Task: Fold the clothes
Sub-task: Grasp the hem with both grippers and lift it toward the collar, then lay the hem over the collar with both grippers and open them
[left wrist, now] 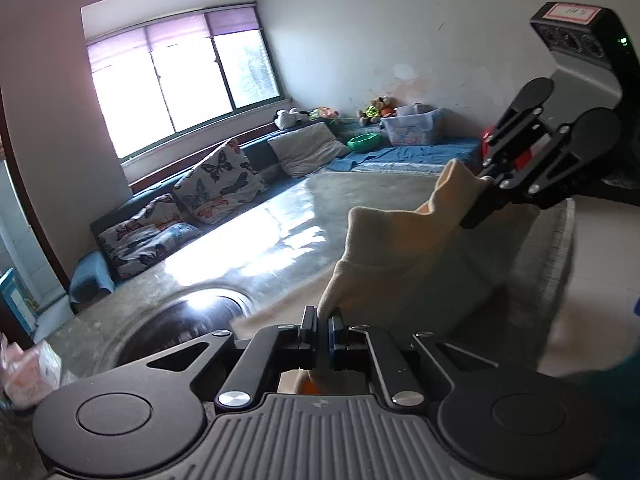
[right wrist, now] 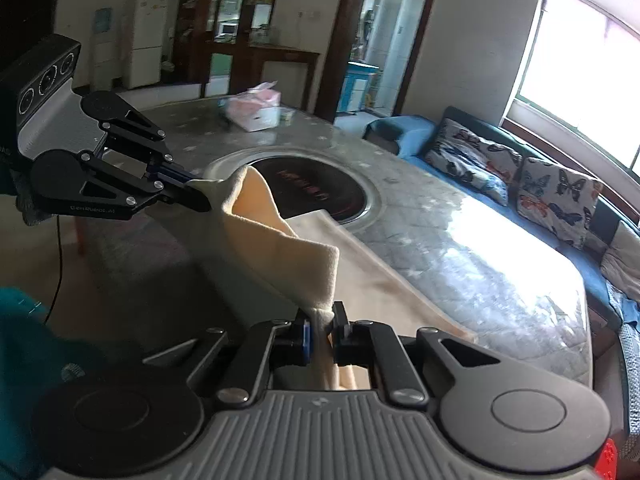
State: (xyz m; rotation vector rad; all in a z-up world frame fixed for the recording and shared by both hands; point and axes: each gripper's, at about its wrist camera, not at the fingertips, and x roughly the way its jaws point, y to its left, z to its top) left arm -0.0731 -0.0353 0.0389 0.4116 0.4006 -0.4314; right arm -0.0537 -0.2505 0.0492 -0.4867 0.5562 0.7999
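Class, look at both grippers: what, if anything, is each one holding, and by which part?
Both hold one cream cloth: the left gripper and the right gripper each pinch its raised top edge.

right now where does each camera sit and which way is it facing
Left wrist view: sits on the left gripper, faces the window and blue sofa with butterfly cushions; its jaws pinch the cream fleece garment; the right gripper shows at upper right.
Right wrist view: sits on the right gripper, faces the grey stone table, its round black hob and white fridge; the left gripper shows at left.
Shared: garment, table, hob, sofa, both grippers.
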